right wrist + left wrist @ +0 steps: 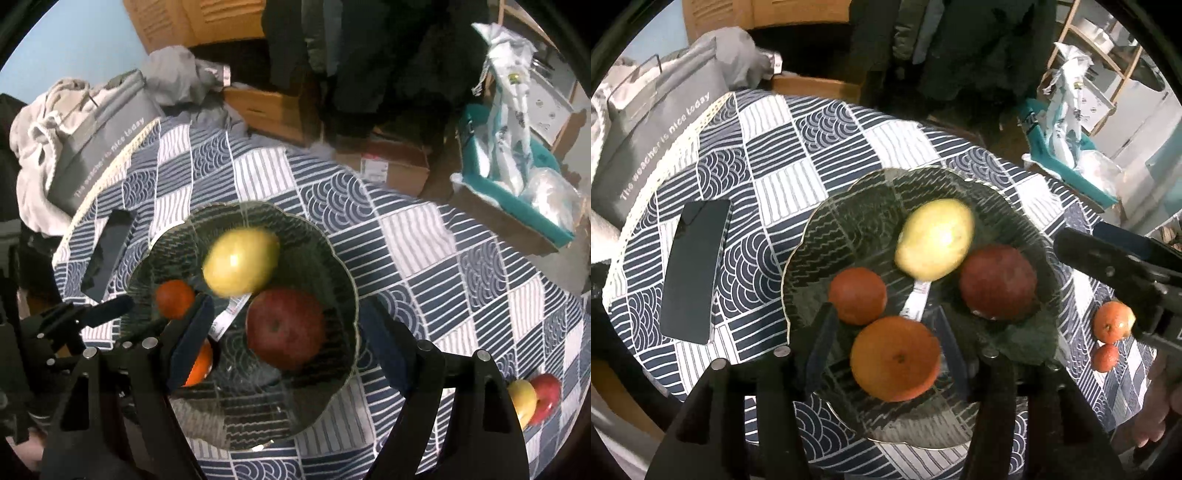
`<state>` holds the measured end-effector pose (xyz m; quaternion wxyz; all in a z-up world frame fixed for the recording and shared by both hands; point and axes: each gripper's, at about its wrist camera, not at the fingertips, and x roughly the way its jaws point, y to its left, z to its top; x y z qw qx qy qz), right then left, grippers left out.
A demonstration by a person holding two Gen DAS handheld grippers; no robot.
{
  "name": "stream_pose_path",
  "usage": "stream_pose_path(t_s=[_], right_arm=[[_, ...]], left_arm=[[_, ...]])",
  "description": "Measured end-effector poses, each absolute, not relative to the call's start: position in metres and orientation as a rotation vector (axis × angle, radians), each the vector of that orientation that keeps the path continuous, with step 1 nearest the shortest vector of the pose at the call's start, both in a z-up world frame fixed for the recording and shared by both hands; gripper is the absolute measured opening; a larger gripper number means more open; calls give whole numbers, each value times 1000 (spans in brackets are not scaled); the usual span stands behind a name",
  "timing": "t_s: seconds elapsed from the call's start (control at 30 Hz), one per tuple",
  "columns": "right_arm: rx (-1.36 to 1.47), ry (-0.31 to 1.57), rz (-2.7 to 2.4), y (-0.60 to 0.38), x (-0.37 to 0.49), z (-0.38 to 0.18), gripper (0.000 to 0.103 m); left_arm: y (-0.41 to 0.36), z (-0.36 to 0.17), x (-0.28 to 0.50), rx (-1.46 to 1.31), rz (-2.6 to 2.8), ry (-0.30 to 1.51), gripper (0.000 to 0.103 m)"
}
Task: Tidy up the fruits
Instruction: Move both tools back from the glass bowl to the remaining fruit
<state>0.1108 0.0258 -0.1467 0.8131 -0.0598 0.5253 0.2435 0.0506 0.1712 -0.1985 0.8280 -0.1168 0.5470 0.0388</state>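
A glass bowl (pixel 1027 221) on the checked tablecloth (pixel 783 155) is seen to hold 4 fruits: a yellow apple (pixel 934 238), a red apple (pixel 997 282), a small tangerine (pixel 857 301) and an orange (pixel 894 358). The left gripper (pixel 882 350) is spread around the orange without pressing it; the right gripper (pixel 284 339) is held spread over the red apple, gripping nothing. 2 tangerines (pixel 1112 321) are left outside the bowl.

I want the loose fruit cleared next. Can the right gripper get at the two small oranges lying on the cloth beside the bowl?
Probably yes. The two small oranges lie on the open tablecloth outside the glass bowl, the right gripper hangs just above them, open and empty.
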Motion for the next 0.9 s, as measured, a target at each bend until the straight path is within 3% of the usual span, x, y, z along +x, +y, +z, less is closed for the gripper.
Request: stream_pose_path(t_s=[0.2,0.33,0.9], right_arm=[[-136,1072,470,4,100,-125,83],[-107,1043,436,-17,94,-109,83],[-67,874,290,-98,52,-47,86]], left_arm=[[159,-179,49,-231,56,1125,65],[144,-164,46,-199,34,1096,74],[87,-103,30,-102,-26,948,87]])
